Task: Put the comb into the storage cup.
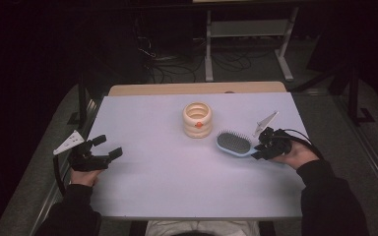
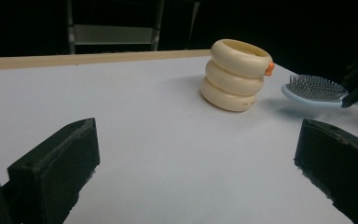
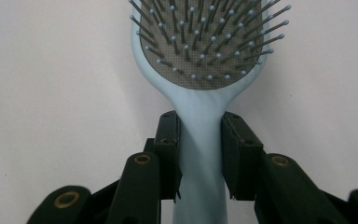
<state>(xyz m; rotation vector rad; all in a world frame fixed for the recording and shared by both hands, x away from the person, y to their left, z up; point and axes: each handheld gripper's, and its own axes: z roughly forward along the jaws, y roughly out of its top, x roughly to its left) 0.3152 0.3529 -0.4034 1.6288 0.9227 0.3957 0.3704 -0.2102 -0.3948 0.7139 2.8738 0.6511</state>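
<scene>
The brush (image 3: 200,70) is a pale blue paddle hairbrush, bristles up, lying right of centre in the high view (image 1: 234,143) and at the right edge of the left gripper view (image 2: 313,91). It looks like light, hollow moulded plastic, stiff through handle and rim, with a softer grey cushion pad carrying thin ball-tipped pins. The pins would bend or snag, so they are no place to grip. The handle is smooth and probably a little slippery; it narrows just below the head, and that neck is the sensible place to hold, since the widening head stops it sliding out forward.

That is where the right gripper (image 3: 200,140) has it: its fingers (image 3: 168,140) are closed partway, one on each flank of the neck, pressing the plastic between them. In the high view this gripper (image 1: 264,145) sits at the brush's right end, low over the table (image 1: 167,182).

Left of the brush head, at the centre of the high view, stands a cream holder (image 1: 197,119) shaped like three stacked rings, open at the top, with a small orange knob on its rim. Small dark print sits low on its side in the left gripper view (image 2: 248,103), too small to read. No other brand or label is legible.

The left gripper (image 1: 106,147), at the left edge of the high view, has its fingers (image 2: 58,170) spread wide and empty over bare table.
</scene>
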